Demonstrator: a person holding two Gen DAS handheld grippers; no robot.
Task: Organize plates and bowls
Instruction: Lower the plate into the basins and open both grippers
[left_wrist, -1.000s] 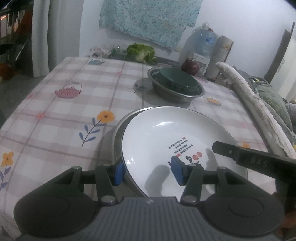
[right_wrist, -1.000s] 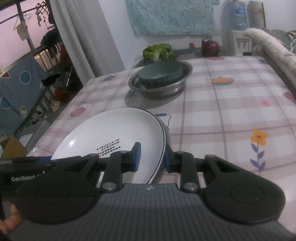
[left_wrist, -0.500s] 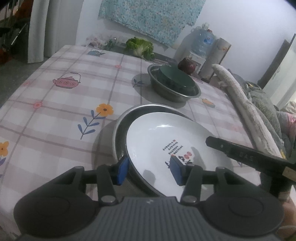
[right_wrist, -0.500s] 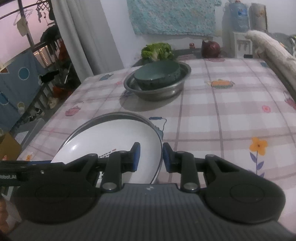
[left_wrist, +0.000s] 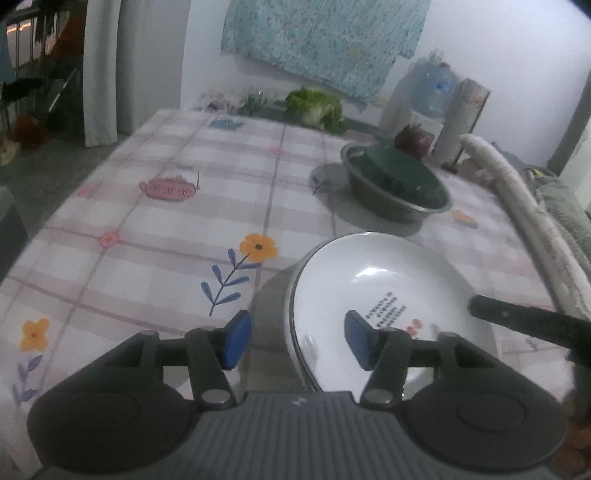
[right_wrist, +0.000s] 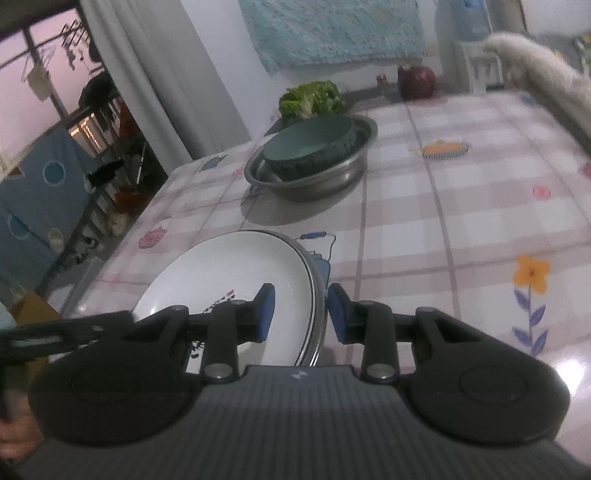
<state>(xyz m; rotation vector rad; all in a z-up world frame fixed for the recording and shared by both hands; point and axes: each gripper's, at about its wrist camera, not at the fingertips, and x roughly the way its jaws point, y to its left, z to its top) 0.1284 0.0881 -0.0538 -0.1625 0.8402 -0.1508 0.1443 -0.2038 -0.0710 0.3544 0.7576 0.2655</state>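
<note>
Both tongs straddle opposite edges of the white plate (left_wrist: 384, 291), which sits in a metal basin on the counter (left_wrist: 177, 236): the left tongs (left_wrist: 291, 338) gape wide, the right tongs (right_wrist: 297, 314) narrower, neither pinching, probably after setting it down. Farther back, the green bowl (right_wrist: 314, 146) nests in a steel basin (right_wrist: 314, 181), apparently sorted.

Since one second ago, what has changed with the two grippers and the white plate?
Both the left gripper and right gripper opened wider, releasing the white plate, now nested in the metal basin. The green bowl stayed put.
</note>
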